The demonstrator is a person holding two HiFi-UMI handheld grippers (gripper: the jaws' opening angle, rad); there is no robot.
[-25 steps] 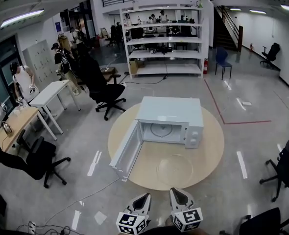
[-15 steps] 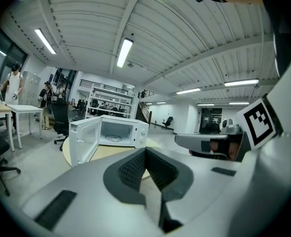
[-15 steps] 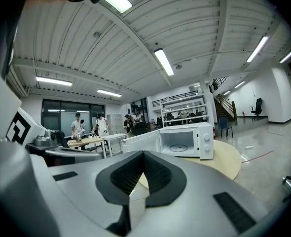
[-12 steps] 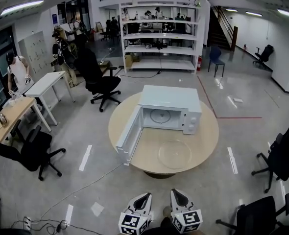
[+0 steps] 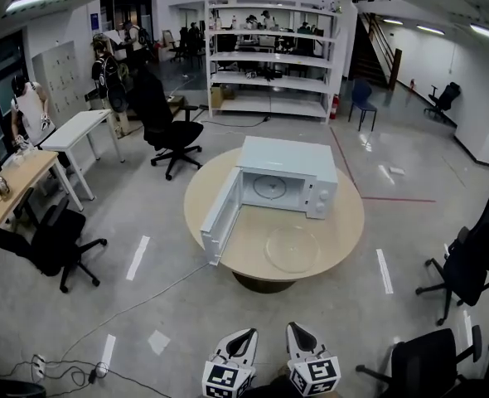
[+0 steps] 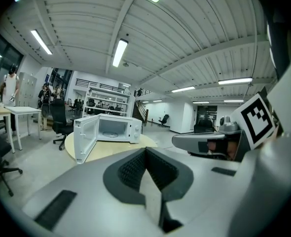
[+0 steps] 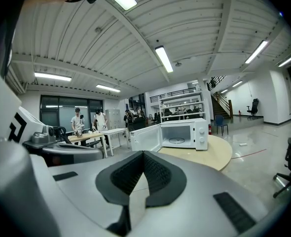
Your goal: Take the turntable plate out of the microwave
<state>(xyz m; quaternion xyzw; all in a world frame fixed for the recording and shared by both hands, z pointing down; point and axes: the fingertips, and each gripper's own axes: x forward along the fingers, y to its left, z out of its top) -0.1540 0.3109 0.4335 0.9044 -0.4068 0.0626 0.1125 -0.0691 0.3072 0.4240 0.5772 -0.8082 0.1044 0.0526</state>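
Note:
The white microwave [image 5: 288,177] stands on a round wooden table [image 5: 344,222] with its door [image 5: 220,215] swung open to the left. A clear glass turntable plate [image 5: 292,249] lies flat on the table in front of it. The roller ring [image 5: 269,186] shows inside the cavity. Well short of the table, at the head view's bottom edge, my left gripper [image 5: 244,337] and right gripper [image 5: 295,330] hang side by side, both shut and empty. The left gripper [image 6: 145,152] view shows the microwave [image 6: 117,129] far ahead. So does the right gripper [image 7: 143,154] view, with the microwave [image 7: 185,134] at its centre.
Black office chairs stand at the left [image 5: 58,243], behind the table [image 5: 168,131] and at the right [image 5: 468,259]. White desks [image 5: 70,131] with people beside them line the left wall. White shelving [image 5: 269,56] fills the back. Cables [image 5: 70,371] lie on the floor lower left.
The table and microwave have drawn further away and look smaller. Both grippers have backed away from the table together, still shut and empty.

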